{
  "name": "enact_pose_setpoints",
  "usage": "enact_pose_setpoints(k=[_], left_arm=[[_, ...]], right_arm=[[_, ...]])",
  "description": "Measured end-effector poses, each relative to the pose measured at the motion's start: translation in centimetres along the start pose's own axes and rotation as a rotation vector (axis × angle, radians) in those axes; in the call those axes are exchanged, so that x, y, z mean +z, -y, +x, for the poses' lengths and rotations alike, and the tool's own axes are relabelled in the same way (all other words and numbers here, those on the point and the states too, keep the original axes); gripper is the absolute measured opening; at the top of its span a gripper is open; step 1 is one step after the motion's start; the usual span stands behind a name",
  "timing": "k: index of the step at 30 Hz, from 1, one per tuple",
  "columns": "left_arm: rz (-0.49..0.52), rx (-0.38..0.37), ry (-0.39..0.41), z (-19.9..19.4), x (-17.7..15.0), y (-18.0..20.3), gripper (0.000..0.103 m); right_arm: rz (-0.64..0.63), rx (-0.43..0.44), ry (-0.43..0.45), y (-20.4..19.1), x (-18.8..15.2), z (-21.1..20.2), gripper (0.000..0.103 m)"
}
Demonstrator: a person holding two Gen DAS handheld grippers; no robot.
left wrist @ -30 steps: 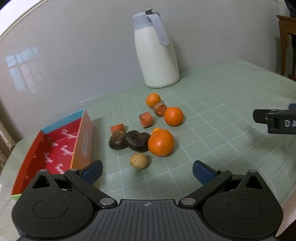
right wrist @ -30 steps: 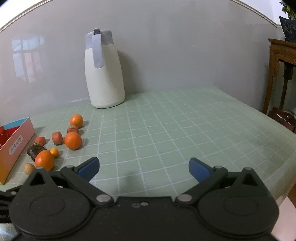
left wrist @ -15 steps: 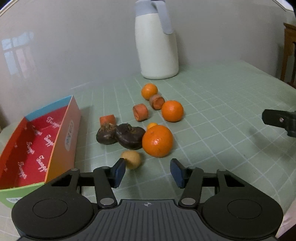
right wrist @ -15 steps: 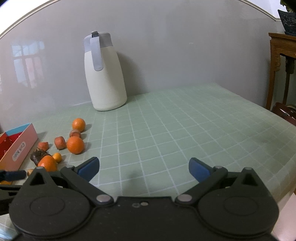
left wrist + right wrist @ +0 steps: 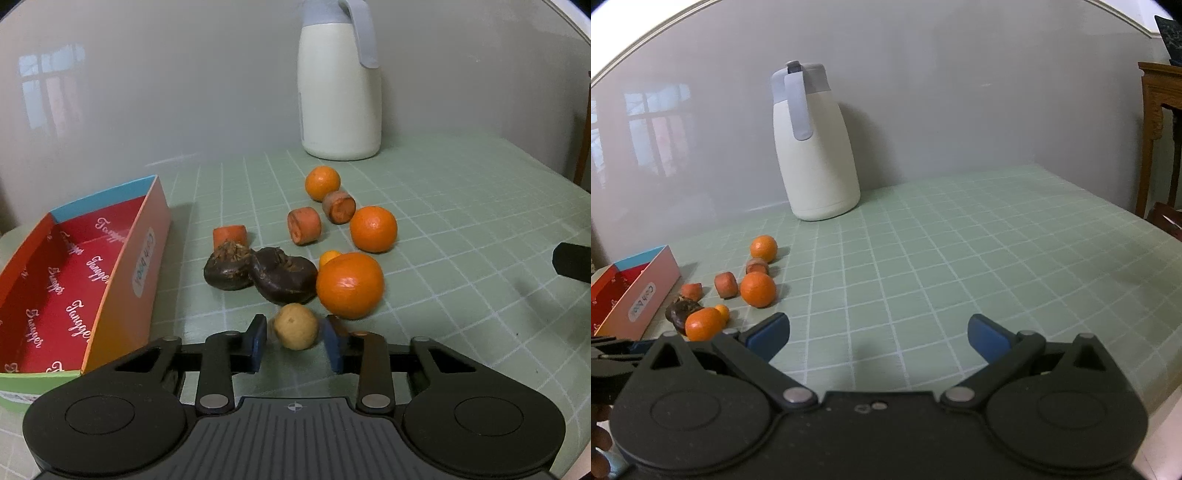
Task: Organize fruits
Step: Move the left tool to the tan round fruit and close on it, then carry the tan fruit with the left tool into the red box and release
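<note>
In the left wrist view a small tan fruit (image 5: 296,331) sits between the blue pads of my left gripper (image 5: 295,343), with a thin gap on each side. Just beyond lie a big orange (image 5: 349,285), two dark brown fruits (image 5: 258,273), a tiny orange (image 5: 328,257), two more oranges (image 5: 373,228) and three carrot-like pieces (image 5: 304,225). The open red box (image 5: 70,280) stands at the left. My right gripper (image 5: 879,338) is open and empty over bare table, right of the fruits (image 5: 757,290).
A white jug (image 5: 339,96) with a grey lid stands at the back by the wall, also in the right wrist view (image 5: 812,147). The green checked tablecloth (image 5: 960,258) stretches right. A wooden stand (image 5: 1160,129) is past the table's right edge.
My left gripper has moved forward and down to the tan fruit, and its jaws have narrowed from wide open to close around it. The right gripper has lifted slightly and stays open.
</note>
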State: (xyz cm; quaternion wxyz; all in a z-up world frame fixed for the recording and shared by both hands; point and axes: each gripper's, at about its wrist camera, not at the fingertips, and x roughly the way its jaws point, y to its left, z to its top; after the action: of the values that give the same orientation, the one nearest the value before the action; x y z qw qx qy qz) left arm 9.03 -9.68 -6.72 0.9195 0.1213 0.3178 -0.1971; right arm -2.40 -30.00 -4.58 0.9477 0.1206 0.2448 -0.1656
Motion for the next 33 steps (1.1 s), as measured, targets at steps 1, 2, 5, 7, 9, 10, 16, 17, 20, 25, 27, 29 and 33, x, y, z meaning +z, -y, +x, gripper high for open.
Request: enact_pose_setpoints(k=[1,2,5,7,9,10,16,17,20,25,27,29,33], left_arm=[[-0.002,-0.005,0.001,0.0,0.0,0.0,0.028],[-0.006,-0.01,0.002,0.0,0.0,0.0,0.026],[-0.013,-0.012,0.006,0.0,0.0,0.0,0.026],[-0.023,-0.016,0.007,0.0,0.0,-0.2,0.026],[-0.035,-0.021,0.007,-0.1,0.0,-0.3,0.025],[-0.04,-0.023,0.008,-0.2,-0.1,-0.4,0.025],[-0.051,-0.021,0.02,-0.8,-0.1,-0.8,0.025],[-0.051,-0.02,0.028,-1.1,0.0,-0.9,0.025],[-0.048,-0.011,0.047,-1.9,0.3,-1.2,0.025],[-0.059,0.013,0.074,-3.6,0.6,-2.2,0.025],[-0.063,0.023,0.081,-4.3,0.7,-2.7,0.025],[-0.067,0.035,0.091,-4.9,0.8,-3.3,0.025],[-0.083,0.061,0.114,-6.3,1.0,-4.6,0.025]], right_arm=[[-0.001,0.001,0.0,0.0,0.0,0.0,0.103],[-0.002,0.0,0.0,0.0,0.0,0.0,0.103],[0.0,0.0,-0.001,0.0,0.0,0.0,0.103],[0.003,0.002,-0.002,0.0,0.0,0.1,0.103],[0.003,0.003,-0.003,0.0,0.0,0.1,0.103],[0.003,0.004,-0.004,0.0,0.0,0.1,0.103],[-0.001,0.005,-0.005,-0.1,0.0,0.1,0.103],[-0.003,0.004,-0.007,-0.1,0.0,0.1,0.103],[-0.009,0.004,-0.008,-0.3,-0.1,0.1,0.103],[-0.017,0.005,-0.006,-0.6,-0.2,0.1,0.103],[-0.022,0.005,-0.009,-0.7,-0.2,0.2,0.103],[-0.026,0.009,-0.011,-1.0,-0.3,0.2,0.103],[-0.038,0.019,-0.005,-1.4,-0.4,0.1,0.103]])
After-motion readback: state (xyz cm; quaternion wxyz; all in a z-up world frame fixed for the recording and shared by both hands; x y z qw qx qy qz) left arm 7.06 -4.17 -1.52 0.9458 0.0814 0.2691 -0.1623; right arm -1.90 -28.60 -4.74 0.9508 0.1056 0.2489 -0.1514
